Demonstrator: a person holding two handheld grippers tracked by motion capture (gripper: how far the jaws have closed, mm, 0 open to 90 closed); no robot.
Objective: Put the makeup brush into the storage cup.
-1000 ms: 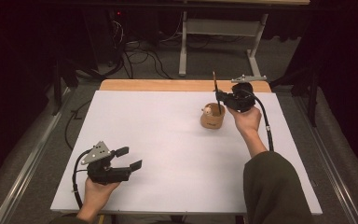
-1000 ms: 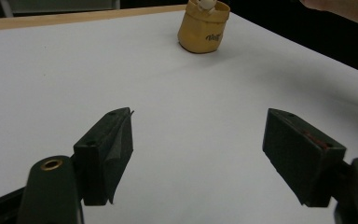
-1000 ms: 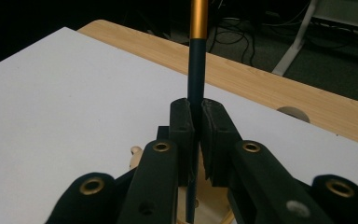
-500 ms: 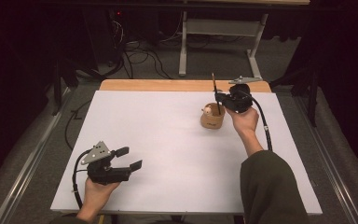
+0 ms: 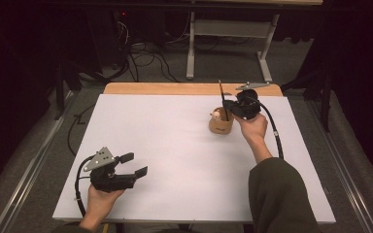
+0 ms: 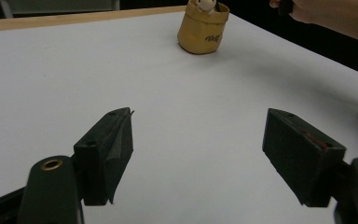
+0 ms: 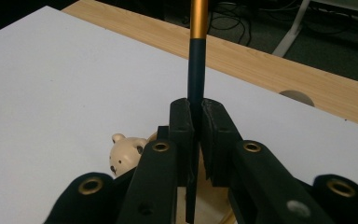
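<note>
Holding a pen (image 7: 196, 70) upright, pinched in the right gripper (image 5: 230, 108) over the cup (image 5: 221, 123) near the desk's far edge, ready for lowering straight in; left gripper (image 5: 138, 166) spread, idle.

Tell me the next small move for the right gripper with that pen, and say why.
Probably lower the pen straight down into the tan holder. The right gripper has its jaws shut on the upright pen directly above the holder, beside its little bear figure, so a short descent should seat it before release.
</note>
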